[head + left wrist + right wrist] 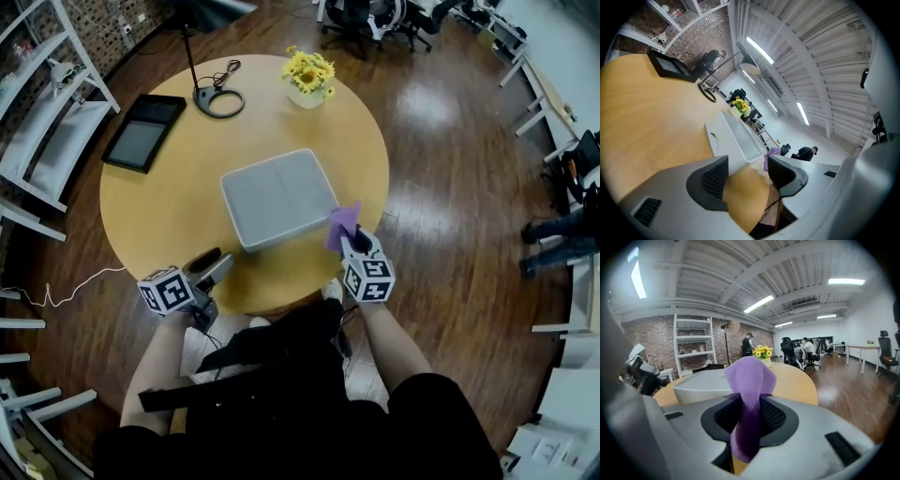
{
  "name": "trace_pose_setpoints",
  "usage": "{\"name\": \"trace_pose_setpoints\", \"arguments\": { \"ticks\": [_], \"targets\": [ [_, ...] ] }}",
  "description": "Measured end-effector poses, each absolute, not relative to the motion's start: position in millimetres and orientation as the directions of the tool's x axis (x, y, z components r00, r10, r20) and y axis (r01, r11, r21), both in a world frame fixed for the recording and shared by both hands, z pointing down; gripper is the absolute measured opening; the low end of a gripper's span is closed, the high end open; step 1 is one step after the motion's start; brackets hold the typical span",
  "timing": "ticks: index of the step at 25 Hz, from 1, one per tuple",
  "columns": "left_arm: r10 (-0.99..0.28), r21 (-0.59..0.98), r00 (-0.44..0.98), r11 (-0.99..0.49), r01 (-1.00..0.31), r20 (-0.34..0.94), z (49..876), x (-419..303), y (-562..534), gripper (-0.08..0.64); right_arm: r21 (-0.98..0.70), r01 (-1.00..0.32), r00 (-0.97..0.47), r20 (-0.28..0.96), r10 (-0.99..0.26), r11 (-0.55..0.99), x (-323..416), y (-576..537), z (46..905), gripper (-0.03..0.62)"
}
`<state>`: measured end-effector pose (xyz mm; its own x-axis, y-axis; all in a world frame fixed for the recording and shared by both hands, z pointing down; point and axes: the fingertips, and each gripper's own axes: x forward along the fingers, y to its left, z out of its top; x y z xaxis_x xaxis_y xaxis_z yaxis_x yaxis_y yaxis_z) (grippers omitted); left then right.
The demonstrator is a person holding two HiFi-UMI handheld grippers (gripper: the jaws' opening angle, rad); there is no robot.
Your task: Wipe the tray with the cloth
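Near the middle of the head view, the grey tray [278, 199] sits on the round table [159, 206], its lower right corner just beside the purple cloth [341, 223]. The right gripper [349, 240] pinches that cloth, a fold standing above its jaws, probably ready to press down. At lower left, the left gripper [217, 268] hovers spread and empty, likely to steady the tray. Bare tabletop lies left; flowers [308, 73] stand well apart at top.
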<state>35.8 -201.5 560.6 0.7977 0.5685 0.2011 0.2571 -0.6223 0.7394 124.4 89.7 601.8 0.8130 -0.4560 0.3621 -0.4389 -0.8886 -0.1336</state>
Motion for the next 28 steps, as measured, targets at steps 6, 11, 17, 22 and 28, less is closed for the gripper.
{"name": "trace_pose_setpoints", "arguments": {
  "ticks": [6,11,17,22,28],
  "targets": [
    [0.513,0.755,0.844,-0.613,0.232,0.157,553.2,33.4,-211.1,0.255,-0.195,-0.561,0.768,0.238,-0.594,-0.804,112.5,24.3,542.0,0.1],
    [0.461,0.757,0.879,-0.617,0.216,0.125,550.8,22.9,-225.1,0.255,-0.14,-0.763,0.586,0.263,-0.766,-0.631,93.3,-60.3,519.0,0.101],
    [0.397,0.753,0.91,-0.634,0.177,0.121,549.4,3.9,-243.8,0.255,0.029,-0.912,0.377,0.459,-0.805,-0.41,55.5,-169.6,551.1,0.101],
    [0.352,0.758,0.928,-0.638,0.14,0.125,552.6,0.2,-253.8,0.255,0.294,-0.915,0.402,0.59,-0.701,-0.277,47.2,-165.3,587.2,0.1],
    [0.339,0.766,0.933,-0.63,0.127,0.123,557.8,17.2,-247.8,0.249,0.026,-0.926,0.315,0.607,-0.73,-0.378,65.1,-117.5,597.1,0.101]
  ]
}}
